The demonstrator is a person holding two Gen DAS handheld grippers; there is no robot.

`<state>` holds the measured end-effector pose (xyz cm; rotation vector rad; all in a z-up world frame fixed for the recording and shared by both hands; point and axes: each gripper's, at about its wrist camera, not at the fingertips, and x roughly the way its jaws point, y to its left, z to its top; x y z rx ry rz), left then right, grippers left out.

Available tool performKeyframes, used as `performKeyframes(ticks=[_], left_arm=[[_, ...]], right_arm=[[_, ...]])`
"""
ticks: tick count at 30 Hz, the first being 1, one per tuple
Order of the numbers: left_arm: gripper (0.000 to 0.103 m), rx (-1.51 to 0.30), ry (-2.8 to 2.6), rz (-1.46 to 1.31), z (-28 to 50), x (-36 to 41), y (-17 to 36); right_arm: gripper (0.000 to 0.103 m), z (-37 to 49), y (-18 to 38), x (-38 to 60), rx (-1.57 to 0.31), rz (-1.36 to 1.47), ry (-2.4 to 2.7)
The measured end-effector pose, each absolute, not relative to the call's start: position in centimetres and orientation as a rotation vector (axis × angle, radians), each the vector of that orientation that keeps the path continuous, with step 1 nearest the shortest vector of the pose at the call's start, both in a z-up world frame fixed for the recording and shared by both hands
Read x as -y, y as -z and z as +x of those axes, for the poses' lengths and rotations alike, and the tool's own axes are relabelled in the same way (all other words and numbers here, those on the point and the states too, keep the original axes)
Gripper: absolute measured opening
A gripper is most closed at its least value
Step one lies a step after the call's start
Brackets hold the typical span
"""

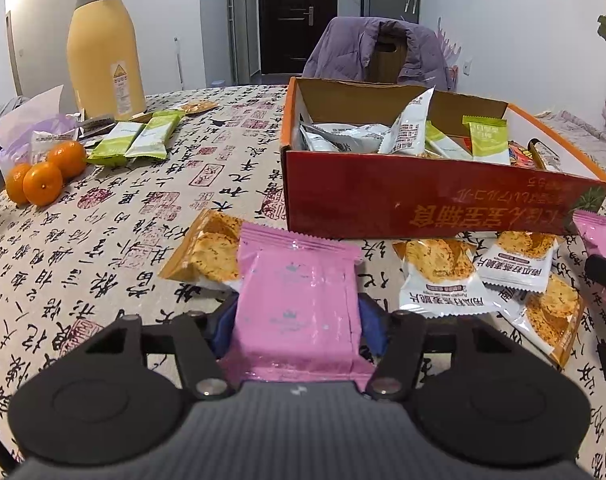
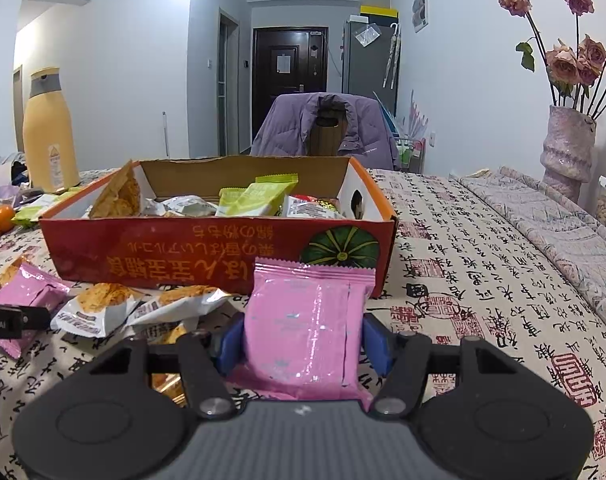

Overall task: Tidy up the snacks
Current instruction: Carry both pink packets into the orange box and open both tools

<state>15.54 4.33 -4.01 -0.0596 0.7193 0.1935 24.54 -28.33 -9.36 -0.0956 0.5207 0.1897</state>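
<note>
Each hand carries one pink snack packet, presumably because both are meant for the red box just ahead. Nearest in the left wrist view, the left gripper (image 1: 297,320) has its blue fingers (image 1: 223,326) drawn in to about half their spread and pressing the two sides of a pink packet (image 1: 299,296), which stands up between them. The right gripper (image 2: 305,340) does the same with a second pink packet (image 2: 309,328): its fingers (image 2: 377,346) are narrowed onto the wrapper's edges, the packet rising upright from the grip.

Just beyond the fingertips, loose cracker packets (image 1: 439,280) lie scattered on the bench (image 1: 103,240), probably still to be sorted. Straight ahead of both pairs of fingers sits the red cardboard box (image 2: 219,252), open-topped and already partly filled with grey and green packets (image 2: 255,198). Far off to the left, past the left fingers, green packets (image 1: 137,142), some oranges (image 1: 45,176) and a yellow flask (image 1: 103,46) remain outside the box.
</note>
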Motion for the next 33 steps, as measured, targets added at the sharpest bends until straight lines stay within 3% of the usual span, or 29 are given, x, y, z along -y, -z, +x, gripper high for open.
performKeyframes(ticks=[20,33], left_arm=[[0.061,-0.608,-0.141,-0.094,12.8,-4.2,0.6],[0.061,-0.507,-0.101,-0.081,15.2,-2.9,-3.2]], right_arm=[[0.061,23.3,8.2,28.3,-0.437,-0.090,-0.213],[0.061,24.3,4.6,27.2,-0.376,-0.103,-0.256]])
